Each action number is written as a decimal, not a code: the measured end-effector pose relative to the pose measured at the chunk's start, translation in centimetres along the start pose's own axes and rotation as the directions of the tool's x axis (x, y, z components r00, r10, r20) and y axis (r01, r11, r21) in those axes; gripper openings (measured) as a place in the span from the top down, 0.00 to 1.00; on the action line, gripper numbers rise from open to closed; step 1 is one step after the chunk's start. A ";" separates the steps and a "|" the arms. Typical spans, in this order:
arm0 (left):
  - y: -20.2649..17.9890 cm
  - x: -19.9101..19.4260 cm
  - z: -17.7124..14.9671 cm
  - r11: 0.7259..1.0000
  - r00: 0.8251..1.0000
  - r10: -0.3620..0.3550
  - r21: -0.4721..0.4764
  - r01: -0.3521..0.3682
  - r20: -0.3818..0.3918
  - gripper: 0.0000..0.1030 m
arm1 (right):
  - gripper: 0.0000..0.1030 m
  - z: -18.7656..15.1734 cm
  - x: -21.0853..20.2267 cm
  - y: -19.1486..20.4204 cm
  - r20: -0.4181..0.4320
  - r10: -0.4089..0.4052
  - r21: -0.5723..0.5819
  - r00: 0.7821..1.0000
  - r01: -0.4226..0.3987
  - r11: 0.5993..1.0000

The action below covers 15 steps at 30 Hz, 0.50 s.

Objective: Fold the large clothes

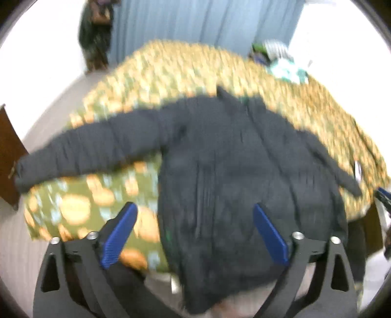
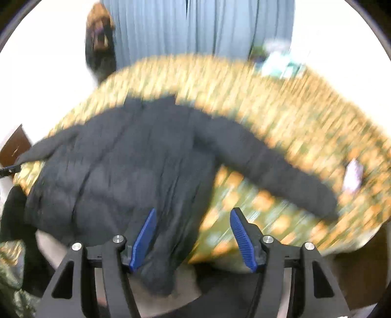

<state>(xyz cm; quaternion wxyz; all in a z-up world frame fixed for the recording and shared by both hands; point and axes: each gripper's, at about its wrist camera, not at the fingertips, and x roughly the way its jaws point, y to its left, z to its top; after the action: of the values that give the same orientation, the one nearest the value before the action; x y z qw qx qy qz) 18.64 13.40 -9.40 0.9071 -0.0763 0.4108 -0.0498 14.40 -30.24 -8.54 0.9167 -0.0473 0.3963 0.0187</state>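
A black padded jacket (image 1: pixel 232 171) lies spread on a bed with a green and orange patterned cover (image 1: pixel 183 71), its sleeves out to both sides and its hem hanging over the near edge. My left gripper (image 1: pixel 195 215) stands wide open above the jacket's lower left part, with nothing between its blue pads (image 1: pixel 119 234). In the right wrist view the same jacket (image 2: pixel 127 166) fills the left half, one sleeve (image 2: pixel 281 171) reaching right. My right gripper (image 2: pixel 193 220) is open over the jacket's lower right edge and holds nothing. Both views are blurred.
A blue curtain (image 1: pixel 202 22) hangs behind the bed. A dark garment (image 1: pixel 95 34) hangs on the white wall at the back left. Small items (image 1: pixel 281 61) lie at the bed's far right corner. A brown door (image 1: pixel 9 151) stands at the left.
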 end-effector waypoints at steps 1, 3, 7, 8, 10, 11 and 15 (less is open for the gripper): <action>-0.6 0.2 0.8 1.000 0.999 0.019 -0.005 -0.018 0.038 0.02 | 0.32 0.7 -1.7 -0.3 0.092 -0.057 -0.012 0.994 0.058 0.998; -1.5 -0.4 1.8 0.997 0.989 0.072 -0.020 -0.070 0.130 0.02 | 0.22 1.0 -4.6 -0.9 0.232 -0.153 -0.019 0.960 0.162 0.987; -3.5 1.1 2.8 0.998 0.983 0.049 -0.037 -0.043 0.177 0.01 | 0.15 0.4 -7.0 -1.4 0.390 -0.352 -0.013 0.851 0.388 0.922; -3.9 1.4 2.9 0.999 0.986 0.025 -0.041 -0.019 0.166 0.01 | 0.15 0.3 -6.7 -1.7 0.384 -0.371 -0.005 0.846 0.403 0.915; -4.6 1.9 2.9 0.999 0.990 0.002 -0.036 0.003 0.142 0.01 | 0.15 -0.1 -5.4 -3.0 0.340 -0.362 0.033 0.868 0.374 0.927; -5.0 2.3 2.9 1.000 0.992 -0.002 -0.029 0.005 0.127 0.01 | 0.15 -0.4 -4.7 -3.7 0.322 -0.349 0.061 0.880 0.349 0.935; -5.4 1.8 2.5 0.999 0.996 -0.027 -0.018 0.029 0.090 0.01 | 0.15 -2.7 -0.1 -10.3 0.197 -0.231 0.339 0.953 0.154 0.928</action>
<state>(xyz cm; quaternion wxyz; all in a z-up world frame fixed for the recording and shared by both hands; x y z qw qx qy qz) 21.57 8.05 -8.09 0.9231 -0.0931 0.3690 -0.0552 13.08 -40.81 -9.55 0.9497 0.0655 0.2768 -0.1309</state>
